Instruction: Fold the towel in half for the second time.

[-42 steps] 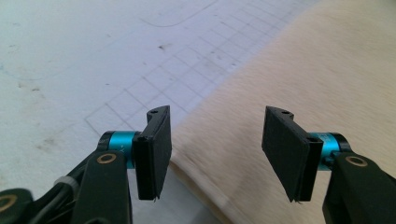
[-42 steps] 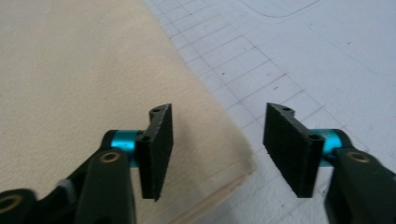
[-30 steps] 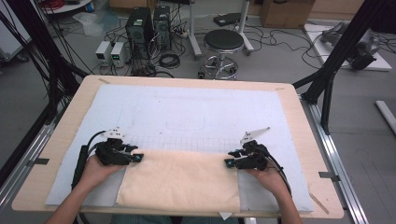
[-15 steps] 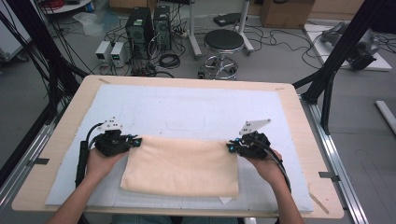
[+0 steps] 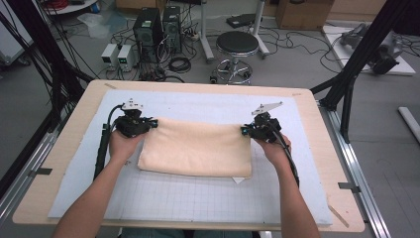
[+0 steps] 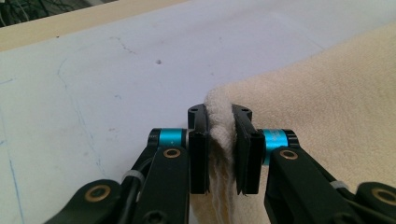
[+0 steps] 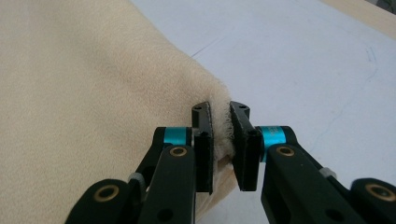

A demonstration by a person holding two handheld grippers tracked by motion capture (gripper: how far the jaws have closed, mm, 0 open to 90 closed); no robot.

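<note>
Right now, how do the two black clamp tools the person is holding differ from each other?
The left gripper pinches the folded cream towel's far left corner; the right gripper pinches its far right corner. The left's jaws hold a thick bunch of cloth; the right's hold a thinner edge. Both are shut on the towel over the pale blue mat.

A fuzzy cream cloth towel point(image 5: 195, 147) lies on a smooth matt white mat point(image 5: 198, 198) over a pale wooden table point(image 5: 69, 144).

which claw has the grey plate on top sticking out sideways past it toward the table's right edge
The right claw: its grey plate juts out to the right. The left claw carries its plate squarely on top. Both are shut on the cream towel.
</note>
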